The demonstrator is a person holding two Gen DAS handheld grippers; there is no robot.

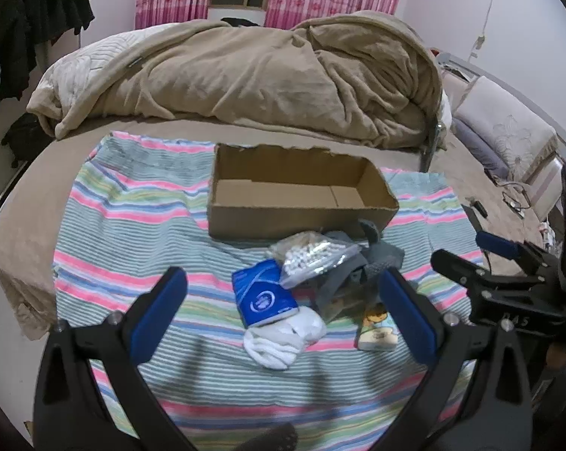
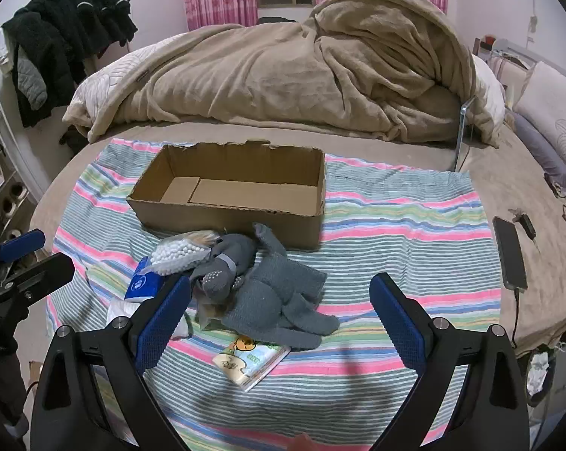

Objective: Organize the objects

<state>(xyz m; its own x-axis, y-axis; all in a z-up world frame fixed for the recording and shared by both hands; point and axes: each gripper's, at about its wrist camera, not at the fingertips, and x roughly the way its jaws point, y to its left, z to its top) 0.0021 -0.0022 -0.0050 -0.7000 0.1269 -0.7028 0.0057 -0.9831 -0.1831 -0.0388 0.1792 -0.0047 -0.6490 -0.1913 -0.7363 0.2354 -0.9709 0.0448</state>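
Both tools, left tool [image 1: 283, 308] and right tool [image 2: 281, 312], hover with jaws spread wide, holding nothing. Below them, grey gloves [image 2: 279, 293], a blue tissue pack [image 1: 264, 293] and a white sock [image 1: 283, 338] lie heaped on the striped cloth [image 2: 395, 225], just before the cardboard box [image 2: 230, 195].

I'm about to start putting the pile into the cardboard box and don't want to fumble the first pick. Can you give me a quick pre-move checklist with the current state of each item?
1. Cardboard box open and empty: ok.
2. Left gripper open, holding nothing: ok.
3. Right gripper open, holding nothing: ok.
4. Items separated for a clean single pick: not ok; the bag of white beads lies on the blue tissue pack, and the grey gloves overlap the grey socks.
5. White sock free on top: cannot tell; the tissue pack seems to rest on its edge.
6. Cartoon packet reachable: ok, mostly uncovered.
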